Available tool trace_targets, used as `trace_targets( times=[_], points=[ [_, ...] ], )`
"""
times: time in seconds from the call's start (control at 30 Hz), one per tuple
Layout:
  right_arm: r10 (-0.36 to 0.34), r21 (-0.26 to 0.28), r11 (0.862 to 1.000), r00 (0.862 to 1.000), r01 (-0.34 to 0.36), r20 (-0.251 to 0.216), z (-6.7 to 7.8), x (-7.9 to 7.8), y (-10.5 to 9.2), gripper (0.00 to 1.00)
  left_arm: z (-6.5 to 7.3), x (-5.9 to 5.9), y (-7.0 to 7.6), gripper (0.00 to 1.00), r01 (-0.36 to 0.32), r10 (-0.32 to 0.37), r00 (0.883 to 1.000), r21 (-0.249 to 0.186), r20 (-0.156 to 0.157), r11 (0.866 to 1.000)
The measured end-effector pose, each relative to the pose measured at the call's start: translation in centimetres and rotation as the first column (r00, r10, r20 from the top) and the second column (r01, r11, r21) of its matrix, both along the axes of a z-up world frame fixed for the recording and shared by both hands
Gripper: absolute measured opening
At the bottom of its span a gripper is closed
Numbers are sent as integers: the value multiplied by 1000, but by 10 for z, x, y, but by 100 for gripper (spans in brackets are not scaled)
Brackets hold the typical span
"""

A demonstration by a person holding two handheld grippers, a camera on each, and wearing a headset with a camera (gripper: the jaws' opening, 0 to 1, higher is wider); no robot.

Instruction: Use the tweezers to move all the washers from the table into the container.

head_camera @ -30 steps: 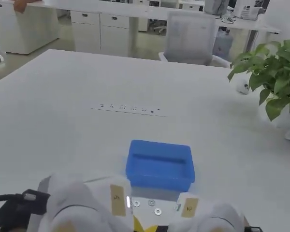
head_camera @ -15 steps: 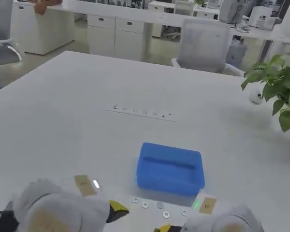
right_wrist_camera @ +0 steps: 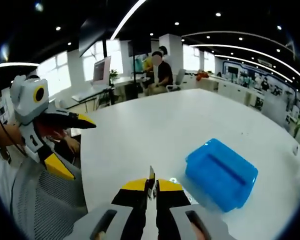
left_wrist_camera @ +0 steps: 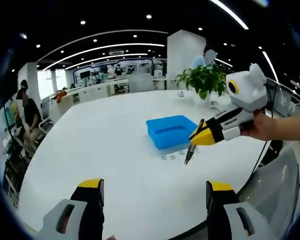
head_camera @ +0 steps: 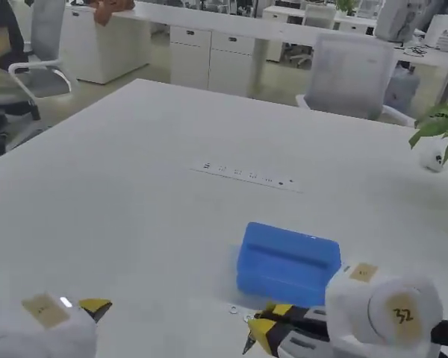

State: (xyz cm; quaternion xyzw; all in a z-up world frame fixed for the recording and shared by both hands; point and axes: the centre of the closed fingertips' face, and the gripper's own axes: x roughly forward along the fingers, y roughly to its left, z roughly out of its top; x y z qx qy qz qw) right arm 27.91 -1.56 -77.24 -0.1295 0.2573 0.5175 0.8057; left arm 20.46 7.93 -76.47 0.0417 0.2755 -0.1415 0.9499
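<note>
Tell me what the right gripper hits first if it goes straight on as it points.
Probably the table, near the washers. The right gripper is shut on the tweezers, which slant down at the tabletop. The container sits off to one side of that line. Depth is unclear.

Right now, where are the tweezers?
Head view, lower right: the tweezers are clamped in the right gripper, tip pointing down on the near side of the blue container, beside the washers.
</note>
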Motion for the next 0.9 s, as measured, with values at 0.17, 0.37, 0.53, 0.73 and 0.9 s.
trace_targets(
  times=[0.17,0.37,0.53,0.73,0.9],
  points=[
    [-14,-18,1000,999,14,43,2,19,1,2,-4,-1,3,89,-34,33,999,-9,-19,999],
    [-31,1,1000,999,31,25,-5,34,7,2,-7,-1,4,91,-46,46,999,1,-29,999],
    [-14,18,1000,1000,14,20,-9,41,21,2,-5,2,9,93,-72,72,997,17,-24,997],
    [-7,9,1000,999,6,37,-15,51,29,2,-4,5,12,94,-76,76,996,5,-36,997],
    [4,-2,1000,1000,-4,9,-23,53,31,3,-4,4,10,92,-69,68,997,-4,-39,998]
  ],
)
